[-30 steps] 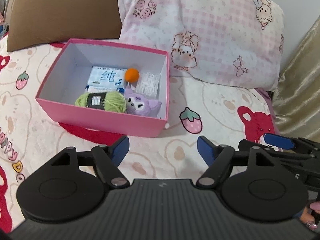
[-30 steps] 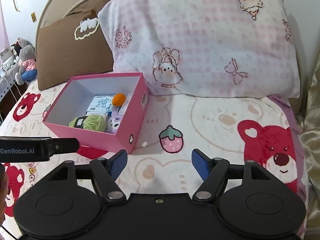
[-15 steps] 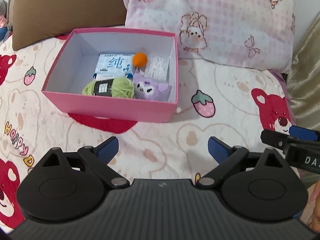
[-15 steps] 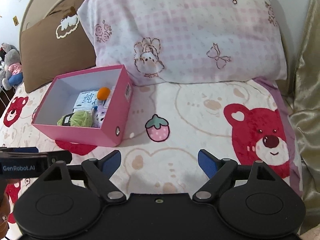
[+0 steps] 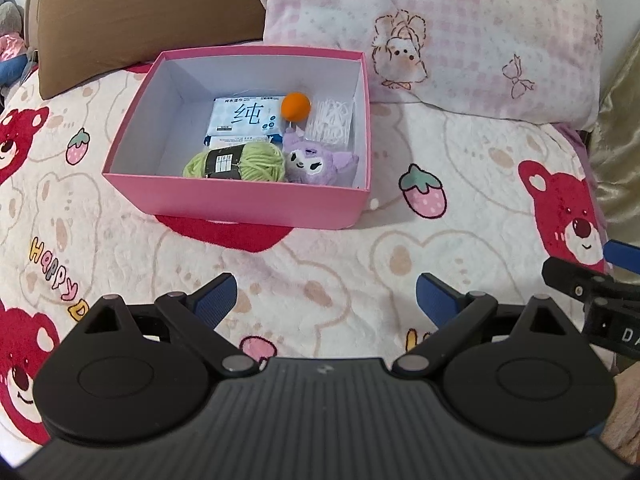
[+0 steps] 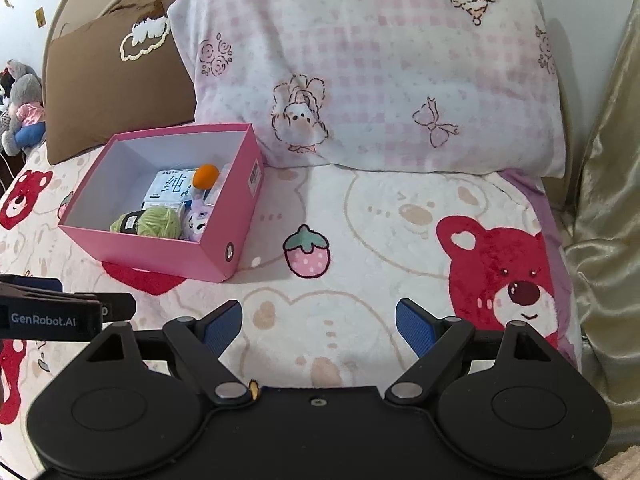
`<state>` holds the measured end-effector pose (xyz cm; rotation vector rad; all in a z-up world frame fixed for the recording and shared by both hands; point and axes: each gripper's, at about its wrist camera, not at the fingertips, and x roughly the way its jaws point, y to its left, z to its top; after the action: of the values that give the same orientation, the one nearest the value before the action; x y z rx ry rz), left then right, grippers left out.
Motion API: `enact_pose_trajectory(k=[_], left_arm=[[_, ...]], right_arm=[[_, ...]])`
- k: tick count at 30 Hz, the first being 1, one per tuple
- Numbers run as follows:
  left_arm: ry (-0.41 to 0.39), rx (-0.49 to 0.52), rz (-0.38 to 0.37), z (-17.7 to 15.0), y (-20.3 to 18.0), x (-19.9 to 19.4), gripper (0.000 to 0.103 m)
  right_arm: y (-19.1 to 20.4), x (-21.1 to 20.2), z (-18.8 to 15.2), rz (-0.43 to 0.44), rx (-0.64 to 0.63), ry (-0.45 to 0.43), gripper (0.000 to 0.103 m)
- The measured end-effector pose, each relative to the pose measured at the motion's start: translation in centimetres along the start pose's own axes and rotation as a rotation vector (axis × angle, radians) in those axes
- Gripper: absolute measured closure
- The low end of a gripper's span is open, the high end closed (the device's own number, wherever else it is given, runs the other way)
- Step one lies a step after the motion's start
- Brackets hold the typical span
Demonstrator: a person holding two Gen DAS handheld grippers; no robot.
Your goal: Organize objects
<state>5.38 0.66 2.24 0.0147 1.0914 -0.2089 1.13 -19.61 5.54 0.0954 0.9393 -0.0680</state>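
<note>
1. Already gathered, the small items sit inside the open pink cardboard box (image 5: 256, 200), which rests on the bed's bear-and-strawberry printed blanket (image 5: 320, 264), its far right corner close to the pink checked pillow (image 5: 460, 32); keeping them in one container looks like the point of the tidying.
2. Within the box, everything crowds the right half: the green yarn ball with a black label (image 5: 236, 162) lies against the near wall, the purple plush toy (image 5: 316, 162) just beside it toward the right wall.
3. Behind those, toward the box's far wall, lie the white-and-blue tissue pack (image 5: 240, 118), the orange ball (image 5: 296, 107) and the clear bag of white cotton swabs (image 5: 332, 120). The box's left half shows bare white floor.
4. The left gripper (image 5: 326, 296) hangs over the blanket on the near side of the box, jaws spread wide with nothing between them.
5. The right gripper (image 6: 318, 324) hovers to the box's right and nearer, likewise wide and empty, touching nothing.
6. No loose item shows on the blanket around the box, so the sorting seems finished or nearly so.
</note>
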Motion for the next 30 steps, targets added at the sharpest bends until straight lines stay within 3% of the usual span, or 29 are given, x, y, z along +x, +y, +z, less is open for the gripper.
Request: enact_pose_trajectory(k=[30], left_arm=[[0.029, 0.036, 0.038, -0.66, -0.42, 0.53, 0.006]], right_arm=[[0.59, 0.99, -0.52, -0.024, -0.032, 0.029, 0.016]])
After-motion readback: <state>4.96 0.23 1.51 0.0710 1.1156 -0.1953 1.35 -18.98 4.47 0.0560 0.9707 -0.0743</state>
